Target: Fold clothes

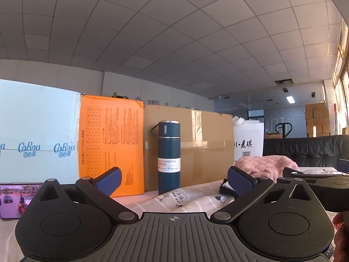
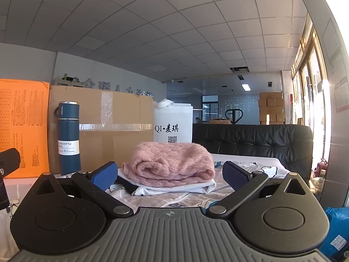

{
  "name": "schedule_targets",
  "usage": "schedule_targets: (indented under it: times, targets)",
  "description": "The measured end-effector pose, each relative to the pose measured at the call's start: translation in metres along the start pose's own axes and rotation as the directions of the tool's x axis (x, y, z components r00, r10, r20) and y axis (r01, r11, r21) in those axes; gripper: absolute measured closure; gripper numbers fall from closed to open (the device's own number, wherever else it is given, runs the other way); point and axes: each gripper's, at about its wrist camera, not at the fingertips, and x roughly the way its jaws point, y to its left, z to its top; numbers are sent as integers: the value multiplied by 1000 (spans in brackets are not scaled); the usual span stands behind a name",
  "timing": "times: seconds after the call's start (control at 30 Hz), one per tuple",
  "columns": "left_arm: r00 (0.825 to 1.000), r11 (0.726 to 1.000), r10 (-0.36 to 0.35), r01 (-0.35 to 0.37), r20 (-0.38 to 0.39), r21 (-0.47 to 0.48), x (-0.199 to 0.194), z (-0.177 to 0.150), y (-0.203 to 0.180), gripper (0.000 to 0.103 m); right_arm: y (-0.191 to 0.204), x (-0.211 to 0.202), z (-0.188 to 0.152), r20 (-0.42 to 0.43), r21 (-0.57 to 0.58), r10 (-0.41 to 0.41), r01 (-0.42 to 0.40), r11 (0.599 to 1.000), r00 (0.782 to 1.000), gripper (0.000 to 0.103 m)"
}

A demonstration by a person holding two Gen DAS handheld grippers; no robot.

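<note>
- Pink knit sweater point(image 2: 169, 163), folded, lies on top of a folded white garment point(image 2: 174, 185); we see this small pile straight ahead in the right wrist view, on a table covered by a pale printed cloth point(image 2: 174, 198)
- We hold the right gripper point(image 2: 171, 172) level with the pile, its blue-padded fingers point(image 2: 104, 172) spread wide apart with nothing between them; the pile sits just beyond the tips, framed by the gap, and we cannot tell whether either pad touches it
- We hold the left gripper point(image 1: 174, 180) with its fingers point(image 1: 109, 181) likewise spread wide and gripping nothing, aimed at a dark blue vacuum bottle point(image 1: 169, 157) that stands upright on the cloth
- From the left wrist view, the pink sweater shows to the right, partly hidden behind the right-hand finger, and the black body of the other gripper lies at the right edge
- Behind the bottle a taped brown cardboard box point(image 1: 196, 144) stands, with an orange printed box point(image 1: 111, 144) and a pale blue carton point(image 1: 37, 131) to its left
- A white bag with dark lettering point(image 2: 173, 122) stands behind the sweater, beside the cardboard box
- A black leather sofa point(image 2: 261, 144) runs along the far side of the table
- A phone screen point(image 1: 15, 200) glows at the lower left of the left wrist view
</note>
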Motion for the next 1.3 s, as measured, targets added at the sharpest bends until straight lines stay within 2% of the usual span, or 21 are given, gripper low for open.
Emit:
schedule_targets:
  times: [1.3]
  targets:
    - [1000, 1000, -11, 11, -1, -2, 0, 1, 1, 0, 0, 6, -2, -24, 7, 29, -29, 1000, 999, 0]
